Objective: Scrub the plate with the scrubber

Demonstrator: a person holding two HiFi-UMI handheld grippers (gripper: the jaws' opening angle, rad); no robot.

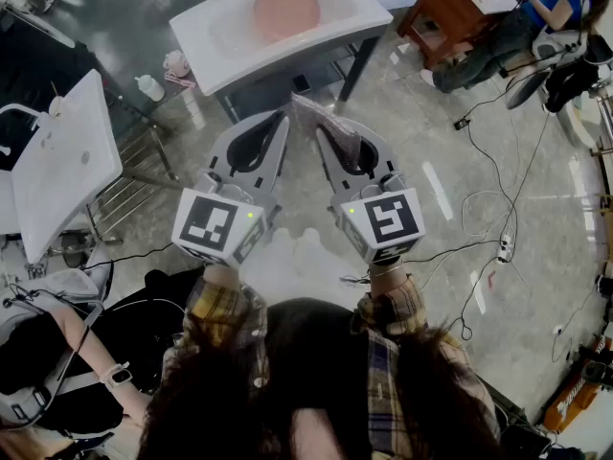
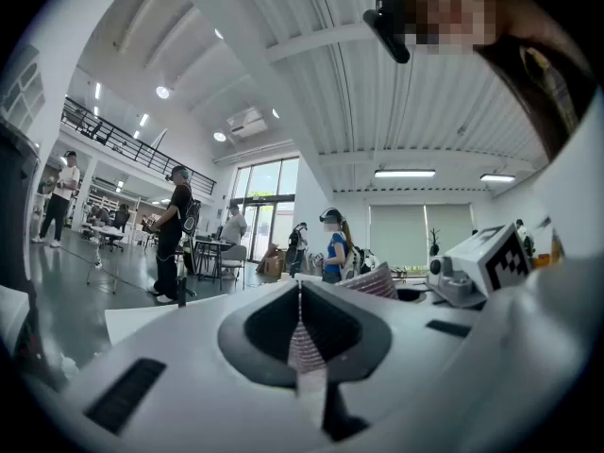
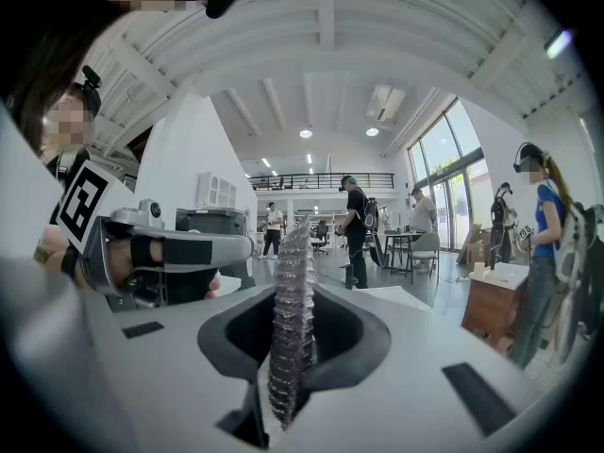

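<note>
A round pink plate [image 1: 285, 10] lies in the white sink [image 1: 220, 41] at the top of the head view, well ahead of both grippers. My right gripper [image 1: 321, 134] is held level over the floor, shut on a flat silvery mesh scrubber [image 1: 337, 132]. The scrubber [image 3: 291, 319] stands on edge between the jaws of the right gripper [image 3: 293, 291]. My left gripper [image 1: 281, 118] is beside it, level, jaws shut with nothing between them. In the left gripper view the left gripper [image 2: 300, 286] shows closed ribbed pads, with the scrubber [image 2: 373, 281] off to the right.
A second white basin [image 1: 67, 161] stands on a frame at the left, with a small bottle [image 1: 150, 87] on the floor near the sink. A wooden table [image 1: 450, 8] and a seated person [image 1: 536, 17] are at the top right. Cables [image 1: 498, 247] run across the floor at right.
</note>
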